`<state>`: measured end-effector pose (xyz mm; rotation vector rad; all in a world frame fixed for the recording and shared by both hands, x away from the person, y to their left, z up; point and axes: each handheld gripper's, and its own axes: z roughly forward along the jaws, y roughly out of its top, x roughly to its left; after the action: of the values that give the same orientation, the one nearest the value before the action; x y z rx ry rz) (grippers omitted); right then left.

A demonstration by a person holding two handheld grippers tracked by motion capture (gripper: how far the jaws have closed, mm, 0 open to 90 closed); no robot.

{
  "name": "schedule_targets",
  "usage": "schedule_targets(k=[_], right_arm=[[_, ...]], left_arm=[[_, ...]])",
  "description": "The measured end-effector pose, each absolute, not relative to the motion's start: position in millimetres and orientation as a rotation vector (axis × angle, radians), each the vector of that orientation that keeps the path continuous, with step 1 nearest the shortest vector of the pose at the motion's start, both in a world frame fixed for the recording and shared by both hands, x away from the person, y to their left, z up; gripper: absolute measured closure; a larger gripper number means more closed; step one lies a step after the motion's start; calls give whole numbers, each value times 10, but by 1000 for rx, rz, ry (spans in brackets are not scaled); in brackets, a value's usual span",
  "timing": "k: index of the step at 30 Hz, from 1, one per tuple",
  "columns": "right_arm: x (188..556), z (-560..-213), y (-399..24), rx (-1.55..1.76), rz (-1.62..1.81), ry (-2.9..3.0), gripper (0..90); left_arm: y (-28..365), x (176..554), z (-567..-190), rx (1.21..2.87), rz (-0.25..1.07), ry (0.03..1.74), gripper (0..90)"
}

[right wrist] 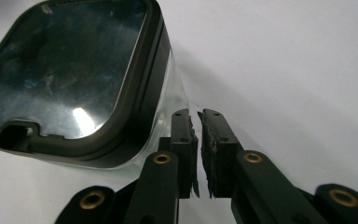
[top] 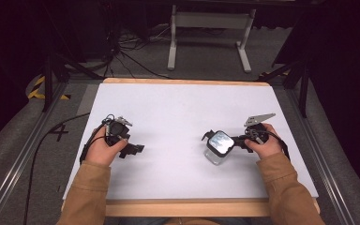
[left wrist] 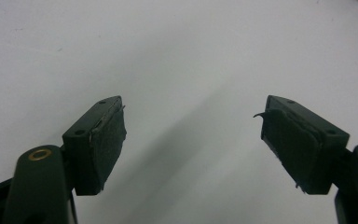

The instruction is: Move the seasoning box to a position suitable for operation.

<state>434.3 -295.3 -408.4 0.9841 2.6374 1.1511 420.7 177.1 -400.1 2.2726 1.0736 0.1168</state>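
I see a clear container (top: 217, 151) with a dark-rimmed square lid (right wrist: 70, 70) standing on the white worktop (top: 178, 112), just ahead of my right claw (right wrist: 199, 154) and touching or nearly touching its tip on the left side (I cannot tell which from the right gripper view). The lid's glossy top catches a bright reflection, and the clear wall below it runs down beside the claw's left jaw. That right claw is narrow: its 2 black jaws stand almost together, only a thin slit between their worn pads (right wrist: 210, 154), and nothing is between them. In the high view the right claw (top: 209, 137) points toward the container from the person's right hand (top: 264, 144), with the grey plate (top: 259, 119) standing above it.

My left claw (left wrist: 193, 140) is well apart from the container, on the other side of the worktop. Its jaws are spread wide with bare white surface between them, and it holds nothing. In the high view the left hand (top: 104, 147) grips it low over the worktop, the left claw (top: 136, 149) pointing toward the right claw. Both tan sleeves (top: 86, 192) come in from the near edge.
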Motion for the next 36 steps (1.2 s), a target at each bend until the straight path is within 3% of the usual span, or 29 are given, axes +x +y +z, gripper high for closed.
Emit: schedule_targets(k=[36], right_arm=[[4029, -4229, -2642, 820, 891, 2872, 863]], left_arm=[[1445, 4372, -3943, 2330, 89, 953, 221]])
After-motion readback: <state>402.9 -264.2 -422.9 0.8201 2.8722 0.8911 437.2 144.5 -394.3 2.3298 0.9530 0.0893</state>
